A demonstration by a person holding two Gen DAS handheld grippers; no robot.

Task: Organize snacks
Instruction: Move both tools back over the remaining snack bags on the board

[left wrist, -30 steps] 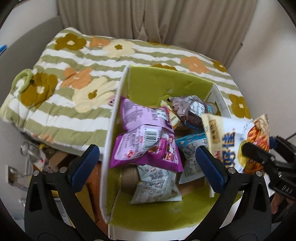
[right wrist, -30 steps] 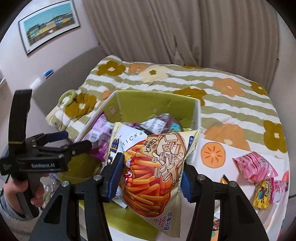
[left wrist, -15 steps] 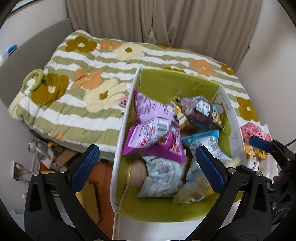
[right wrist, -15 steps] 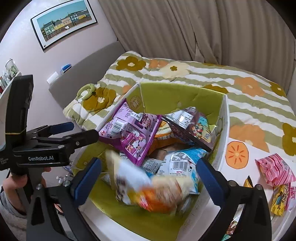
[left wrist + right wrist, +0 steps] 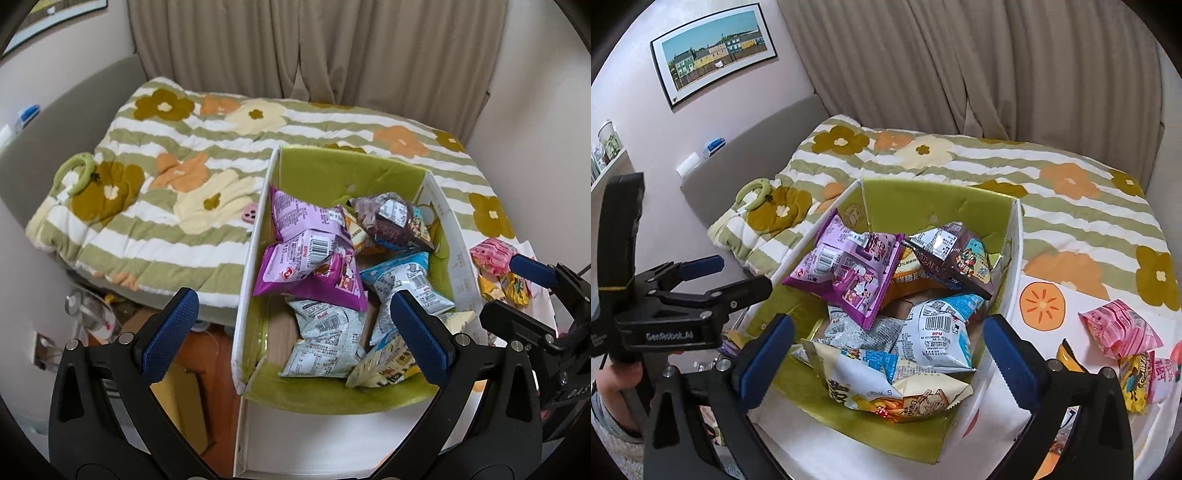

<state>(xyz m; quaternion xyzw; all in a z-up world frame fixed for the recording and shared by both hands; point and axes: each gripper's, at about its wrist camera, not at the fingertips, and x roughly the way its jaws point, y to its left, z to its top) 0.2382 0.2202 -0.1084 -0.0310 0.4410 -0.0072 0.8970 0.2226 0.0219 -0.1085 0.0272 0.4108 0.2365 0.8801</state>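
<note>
Now the right gripper (image 5: 886, 354), jaws wide and empty after opening, should reach for the pink bag (image 5: 1119, 328) beside the box (image 5: 1012, 280); left gripper (image 5: 291, 332) wide too

Right claw (image 5: 886, 354) open, chip bag (image 5: 886, 384) in green box (image 5: 934, 206)

Soft, even daylight filled both views, w/ no hard shadows. Light glare showed on the shiny snack packets (image 5: 934, 328). Focus was sharp, no motion blur. Strong fisheye bend curved the curtain (image 5: 332, 48) and walls; corners went black.
</note>
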